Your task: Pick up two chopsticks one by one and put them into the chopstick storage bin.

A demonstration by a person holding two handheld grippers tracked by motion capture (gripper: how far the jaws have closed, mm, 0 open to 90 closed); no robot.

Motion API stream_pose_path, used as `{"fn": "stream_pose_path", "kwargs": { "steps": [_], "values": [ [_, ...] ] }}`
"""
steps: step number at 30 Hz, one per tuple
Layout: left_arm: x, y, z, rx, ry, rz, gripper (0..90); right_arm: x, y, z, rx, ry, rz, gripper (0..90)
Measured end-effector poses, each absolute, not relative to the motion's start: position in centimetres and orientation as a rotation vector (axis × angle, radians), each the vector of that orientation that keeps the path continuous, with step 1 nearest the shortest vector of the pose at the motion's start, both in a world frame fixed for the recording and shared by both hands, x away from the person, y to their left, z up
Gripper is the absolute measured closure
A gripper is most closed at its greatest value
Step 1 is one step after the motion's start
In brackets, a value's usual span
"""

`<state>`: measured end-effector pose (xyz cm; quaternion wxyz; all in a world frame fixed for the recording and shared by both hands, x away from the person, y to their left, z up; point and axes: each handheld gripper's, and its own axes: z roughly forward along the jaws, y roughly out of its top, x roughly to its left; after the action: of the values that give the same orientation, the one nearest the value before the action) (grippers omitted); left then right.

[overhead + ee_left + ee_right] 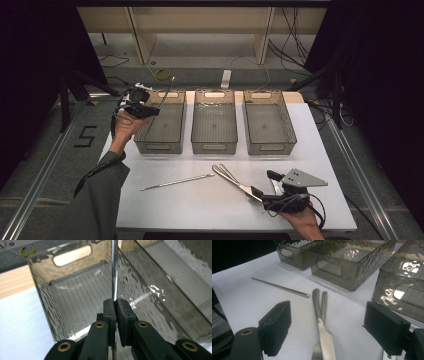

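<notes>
Table (165, 197) fills the lower middle of the high view, with three bins across its far edge. At upper left my left gripper (142, 110) hangs over the leftmost bin (148, 135), jaws pinched on a thin metal rod (114, 270). I judge a good drop means lowering until the rod lies along the bin's length, then releasing. Lower right, my right gripper (327, 322) waits spread wide over the tweezers (320, 315), with a second rod (279, 287) nearby.

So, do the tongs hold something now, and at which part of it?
The left tongs are shut on a thin metal rod, gripped partway along its shaft, over the left bin. The right tongs stand open and hold nothing.
</notes>
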<state>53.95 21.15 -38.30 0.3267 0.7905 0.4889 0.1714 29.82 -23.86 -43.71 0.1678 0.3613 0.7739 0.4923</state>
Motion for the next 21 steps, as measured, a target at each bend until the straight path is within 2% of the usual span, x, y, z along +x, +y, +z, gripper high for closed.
{"fn": "stream_pose_path", "kwargs": {
  "steps": [13,14,15,16,18,20,21],
  "values": [
    [54.0,21.5,-39.9,2.054,1.348,0.478,83.0,29.9,-23.9,-43.7,1.032,2.200,1.395,22.7],
    [54.0,21.5,-40.0,2.060,1.353,0.488,80.8,29.9,-23.9,-43.7,1.032,2.200,1.394,22.7],
    [54.0,21.4,-40.0,2.063,1.371,0.497,68.8,29.8,-24.0,-43.7,1.038,2.198,1.396,22.7],
    [54.1,21.4,-39.9,2.056,1.388,0.494,68.8,29.8,-24.0,-43.7,1.038,2.198,1.396,22.7],
    [53.8,21.3,-39.6,2.047,1.385,0.466,59.3,29.8,-24.0,-43.7,1.038,2.195,1.396,22.8],
    [53.3,21.0,-39.2,2.056,1.360,0.451,56.0,29.8,-24.0,-43.7,1.038,2.195,1.396,22.8],
    [53.0,20.8,-39.0,2.063,1.351,0.429,47.5,29.8,-24.0,-43.7,1.037,2.196,1.393,22.8]
  ]
}}
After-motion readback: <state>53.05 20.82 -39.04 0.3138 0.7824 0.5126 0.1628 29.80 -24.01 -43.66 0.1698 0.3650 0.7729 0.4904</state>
